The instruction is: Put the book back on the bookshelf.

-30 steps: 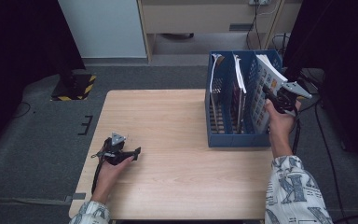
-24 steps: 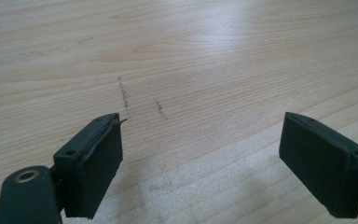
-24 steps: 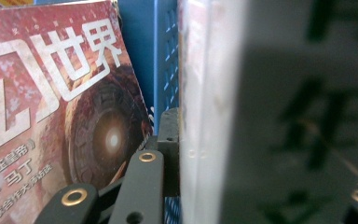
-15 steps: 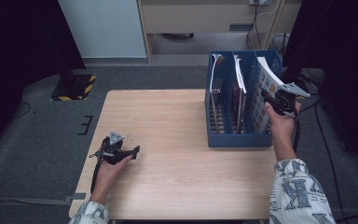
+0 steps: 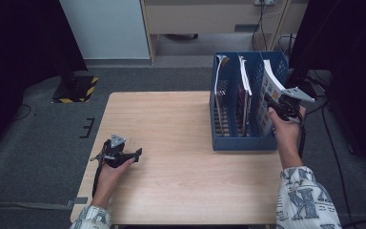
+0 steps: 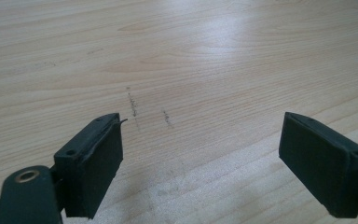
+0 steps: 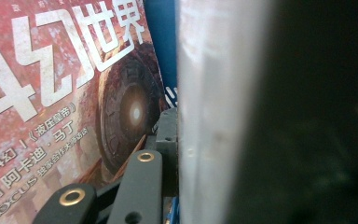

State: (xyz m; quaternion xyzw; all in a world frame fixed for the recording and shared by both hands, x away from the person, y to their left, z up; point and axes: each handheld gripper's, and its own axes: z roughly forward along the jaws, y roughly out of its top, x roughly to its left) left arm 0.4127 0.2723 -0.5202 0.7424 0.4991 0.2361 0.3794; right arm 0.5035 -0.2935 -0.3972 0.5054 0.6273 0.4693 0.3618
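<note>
My right gripper (image 5: 272, 103) is clamped on the white-edged magazine (image 5: 270, 82) in the rightmost slot of the blue file rack (image 5: 242, 142), at the table's (image 5: 181, 119) far right corner. The right gripper view adds one jaw pressed against that magazine's page edges (image 7: 205, 116) and a red magazine cover (image 7: 60, 84) beside it. My left gripper (image 5: 134, 153) rests near the table's left edge; the left gripper view shows its jaws wide apart over bare wood (image 6: 191, 70).

Light wooden table (image 5: 181, 124) on grey carpet floor (image 5: 38, 143); pale cabinet (image 5: 102, 26) behind, dark surroundings
</note>
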